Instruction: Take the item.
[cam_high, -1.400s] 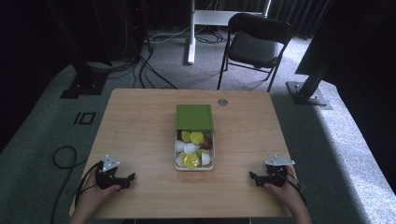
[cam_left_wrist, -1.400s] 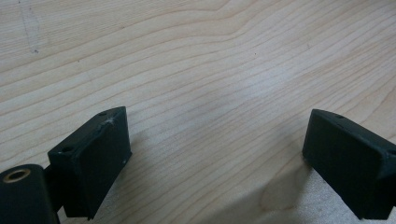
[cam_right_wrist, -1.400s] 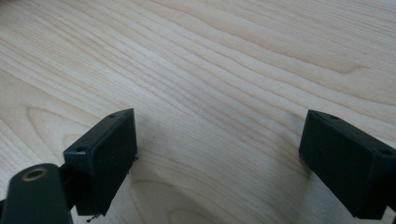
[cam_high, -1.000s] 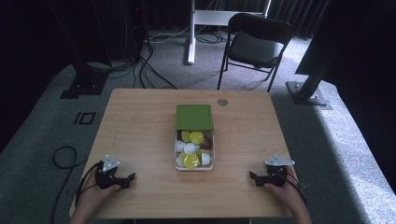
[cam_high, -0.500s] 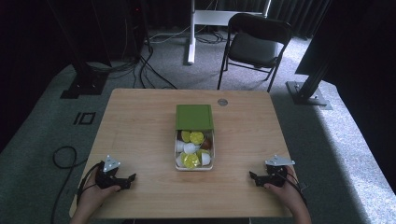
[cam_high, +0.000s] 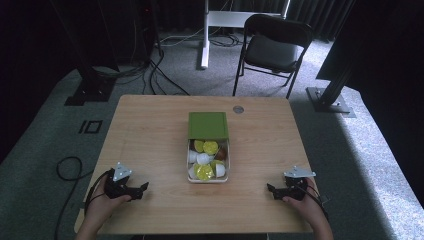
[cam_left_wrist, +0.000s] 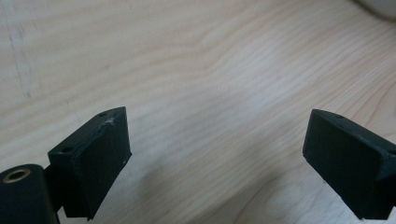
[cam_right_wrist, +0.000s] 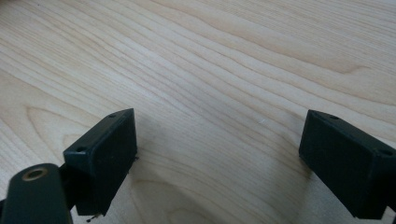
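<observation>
Your left hand (cam_high: 102, 200): low at the near left corner of the table (cam_high: 150, 130), forearm coming in from the bottom edge, wrist turned inward.
Left gripper (cam_high: 140, 189): rests at table height, tips aimed right toward the middle; jaws spread wide with bare wood between them (the left gripper view confirms it).
Box (cam_high: 208, 174): a pale open tray at the table's centre, midway between your two grippers and well apart from both; it holds small yellow, white and brown capsule-like pieces.
Green lid (cam_high: 208, 125): lies flat, touching the tray's far edge.
Round grommet (cam_high: 238, 109): set in the tabletop just beyond the lid, to its right.
Right gripper (cam_high: 271, 190): at the near right corner, tips aimed left; jaws also stand wide apart over plain wood grain.
Your right hand (cam_high: 306, 202): mirrors the left, low and close to the near edge.
Chair (cam_high: 272, 47): a black folding one on the carpet beyond the table, right of centre.
</observation>
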